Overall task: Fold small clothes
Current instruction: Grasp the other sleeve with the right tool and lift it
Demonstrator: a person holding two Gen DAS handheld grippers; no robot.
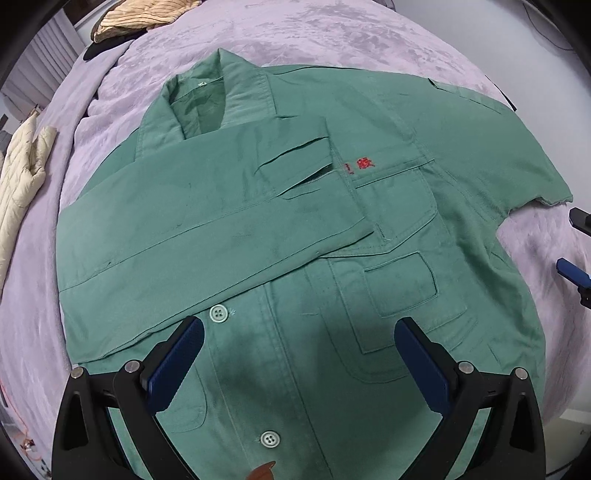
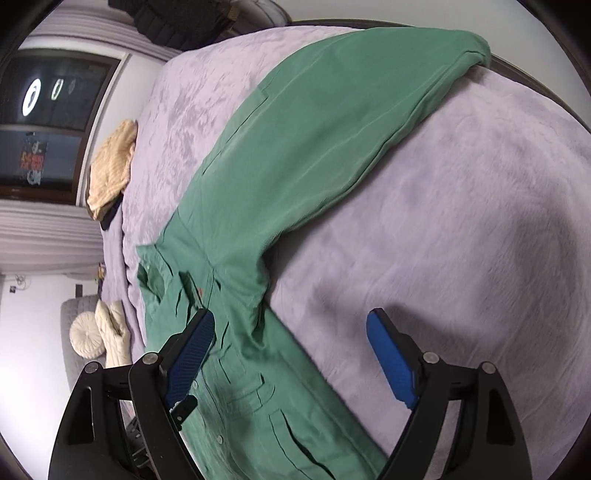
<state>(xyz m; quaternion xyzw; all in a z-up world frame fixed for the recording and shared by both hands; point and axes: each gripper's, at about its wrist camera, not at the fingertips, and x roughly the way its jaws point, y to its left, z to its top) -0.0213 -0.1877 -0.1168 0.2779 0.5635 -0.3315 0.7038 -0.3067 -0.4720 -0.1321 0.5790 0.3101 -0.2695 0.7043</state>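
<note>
Right wrist: both grippers (image 2: 290, 354) gape empty over the jacket (image 2: 295, 155); grabbing its outstretched sleeve (image 2: 369, 92) carelessly risks bunching.

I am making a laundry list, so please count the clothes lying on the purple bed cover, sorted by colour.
Green, jacket: 1
Tan, ribbed garment: 1
Cream, quilted garment: 1
Black, piece half hidden under the tan one: 1
Total: 4
</note>
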